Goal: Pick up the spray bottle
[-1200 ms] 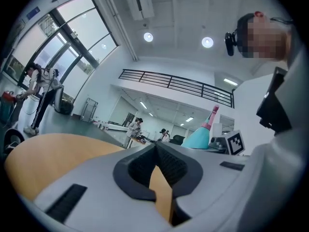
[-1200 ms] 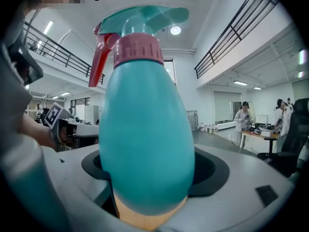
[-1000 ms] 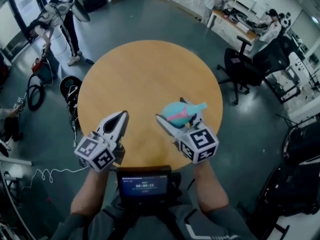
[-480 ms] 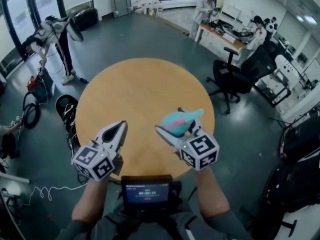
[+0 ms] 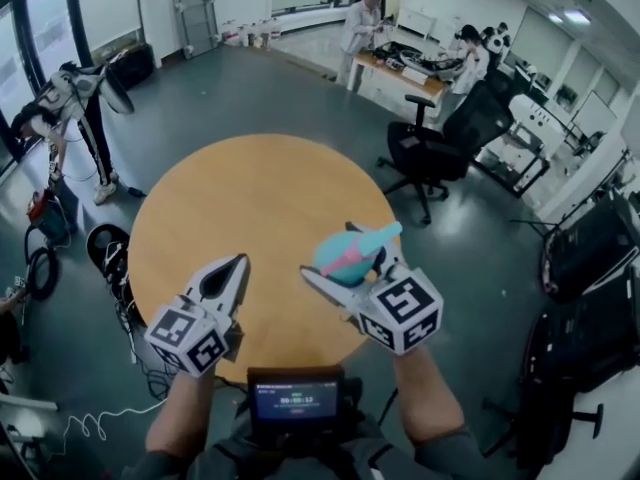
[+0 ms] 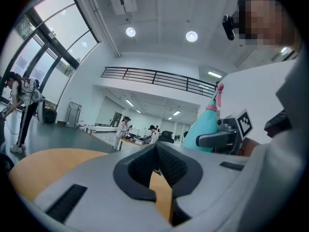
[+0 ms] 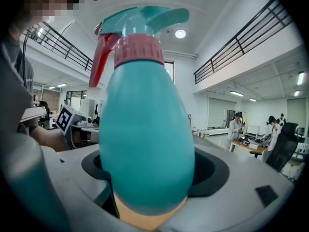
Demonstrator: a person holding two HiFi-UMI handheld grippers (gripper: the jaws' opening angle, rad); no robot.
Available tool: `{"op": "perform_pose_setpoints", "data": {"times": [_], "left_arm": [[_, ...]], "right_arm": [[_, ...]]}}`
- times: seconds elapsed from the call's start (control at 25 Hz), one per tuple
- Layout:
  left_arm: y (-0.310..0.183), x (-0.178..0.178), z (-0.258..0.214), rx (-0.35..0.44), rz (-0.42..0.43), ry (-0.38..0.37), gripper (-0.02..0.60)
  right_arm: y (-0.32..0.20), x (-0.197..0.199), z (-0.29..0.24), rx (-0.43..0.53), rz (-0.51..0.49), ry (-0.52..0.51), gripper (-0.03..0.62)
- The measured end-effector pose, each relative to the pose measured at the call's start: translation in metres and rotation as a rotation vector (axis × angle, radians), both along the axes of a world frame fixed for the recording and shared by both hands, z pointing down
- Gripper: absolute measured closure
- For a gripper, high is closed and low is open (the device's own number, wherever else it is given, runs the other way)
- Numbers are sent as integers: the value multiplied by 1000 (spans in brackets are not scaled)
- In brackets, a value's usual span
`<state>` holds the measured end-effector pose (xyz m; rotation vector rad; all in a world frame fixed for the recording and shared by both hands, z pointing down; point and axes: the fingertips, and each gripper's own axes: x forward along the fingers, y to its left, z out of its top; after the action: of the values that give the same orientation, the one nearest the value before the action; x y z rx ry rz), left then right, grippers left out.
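As right tool (image 7: 149, 187) clamps it, spray bottle (image 7: 145, 129) stands upright, nozzle (image 7: 164, 16) topmost.

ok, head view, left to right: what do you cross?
Person bending over → left claw, shut → spray bottle → black office chair

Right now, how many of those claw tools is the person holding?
2. The left gripper is over the table's near left side, jaws shut and empty. The right gripper is to its right, closed on the teal spray bottle. No others seem hidden.
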<state>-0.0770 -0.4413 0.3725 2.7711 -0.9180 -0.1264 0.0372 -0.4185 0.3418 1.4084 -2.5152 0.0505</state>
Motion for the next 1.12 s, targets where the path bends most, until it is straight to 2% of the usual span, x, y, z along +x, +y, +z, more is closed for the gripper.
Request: {"op": "perform_pose_setpoints", "data": {"times": [0.2,0.4,0.52,0.72,1.12], "left_arm": [[6,32,-3,15,94,-13,586],[22,70,-9,14,206,-11,586],[36,101,-15,43,272,-27,586],[62,157,-14,41,383,-40,586],[121,269,-19,113,594,-76,586]], "right_arm": [[11,22,1,13,89,-27,152],[33,66,0,21,231,-41,152],[54,95,-1,30,307,-55,152],[96,148,-4,52,442,-56,152],[182,251,-5,100,699,-70,152]]}}
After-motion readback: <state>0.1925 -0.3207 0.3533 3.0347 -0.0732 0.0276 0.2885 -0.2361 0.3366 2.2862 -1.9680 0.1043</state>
